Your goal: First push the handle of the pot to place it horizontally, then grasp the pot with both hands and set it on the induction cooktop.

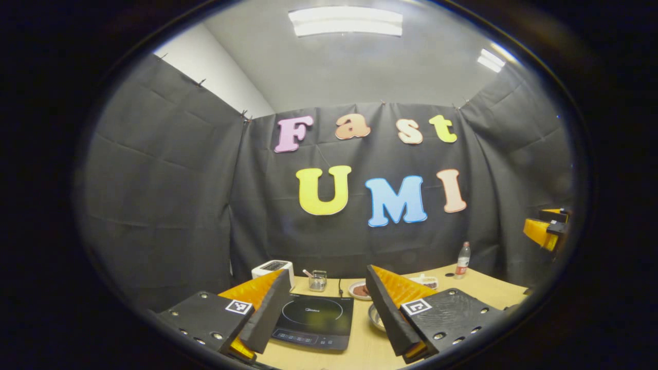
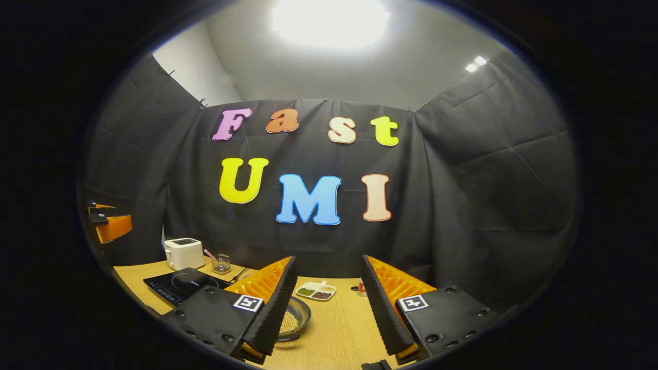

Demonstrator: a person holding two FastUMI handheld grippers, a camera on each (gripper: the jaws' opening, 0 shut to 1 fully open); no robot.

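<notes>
Spread wide and holding nothing, left gripper low in the left gripper view, over the wooden table. Same for right gripper, fingers apart and bare. Induction cooktop lying between the left fingers at bottom centre. Pot, grains inside, peeking beside the right gripper's left finger. White toaster far left; bottle far right.

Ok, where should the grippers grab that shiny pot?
Probably by its rim, left gripper and right gripper on opposite sides, coming down from above: the pot is round, shallow and open-topped. Its handle is hidden here.
</notes>
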